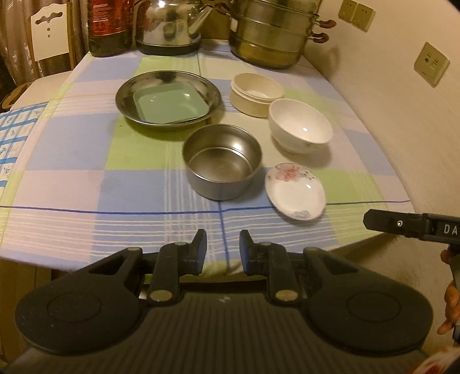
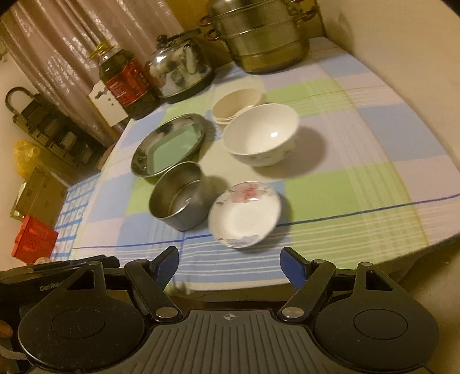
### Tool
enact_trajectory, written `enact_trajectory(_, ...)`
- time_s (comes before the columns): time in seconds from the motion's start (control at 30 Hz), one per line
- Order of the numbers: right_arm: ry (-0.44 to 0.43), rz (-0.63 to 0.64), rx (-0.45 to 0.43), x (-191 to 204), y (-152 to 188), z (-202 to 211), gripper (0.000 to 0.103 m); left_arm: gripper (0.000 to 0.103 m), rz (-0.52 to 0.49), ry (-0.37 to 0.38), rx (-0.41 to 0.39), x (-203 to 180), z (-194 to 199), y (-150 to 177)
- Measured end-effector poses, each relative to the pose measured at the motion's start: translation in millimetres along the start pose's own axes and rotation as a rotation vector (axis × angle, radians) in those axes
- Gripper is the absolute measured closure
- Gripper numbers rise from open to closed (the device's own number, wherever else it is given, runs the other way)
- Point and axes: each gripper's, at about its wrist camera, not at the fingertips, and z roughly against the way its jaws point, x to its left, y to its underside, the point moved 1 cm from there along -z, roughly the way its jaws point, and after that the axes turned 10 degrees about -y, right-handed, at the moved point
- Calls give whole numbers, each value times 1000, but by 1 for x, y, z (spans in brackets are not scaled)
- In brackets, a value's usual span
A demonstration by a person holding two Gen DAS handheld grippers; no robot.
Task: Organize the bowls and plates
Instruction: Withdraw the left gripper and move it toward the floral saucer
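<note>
On the checked tablecloth a steel plate (image 1: pixel 122 99) (image 2: pixel 142 154) holds a green square plate (image 1: pixel 169 105) (image 2: pixel 175 146). In front of it stands an empty steel bowl (image 1: pixel 222 165) (image 2: pixel 178 198). Right of that lie a small flowered dish (image 1: pixel 296 191) (image 2: pixel 244 213), a white bowl (image 1: pixel 300 125) (image 2: pixel 260 133) and stacked cream bowls (image 1: pixel 256 93) (image 2: pixel 237 105). My left gripper (image 1: pixel 222 234) hovers at the table's near edge, its jaws slightly apart with nothing between them. My right gripper (image 2: pixel 228 253) is wide open and empty, just short of the flowered dish.
A kettle (image 1: pixel 169 26), a tiered steamer pot (image 1: pixel 273 31) and an oil bottle (image 1: pixel 110 26) line the table's back. A wall with sockets (image 1: pixel 431 63) runs along the right side. A chair (image 1: pixel 50 34) stands at the back left, and boxes (image 2: pixel 34 238) sit on the floor.
</note>
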Motion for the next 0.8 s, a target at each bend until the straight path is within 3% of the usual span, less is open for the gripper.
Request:
enact_trajectory(0.47,95,41,15,-32,1,8,25,82,-51,18,-14,-33,-11,1)
enact_trajectory(0.8,135,28,2,-43,-7,-13,26,82,-103,58,0,-51,-56,-13)
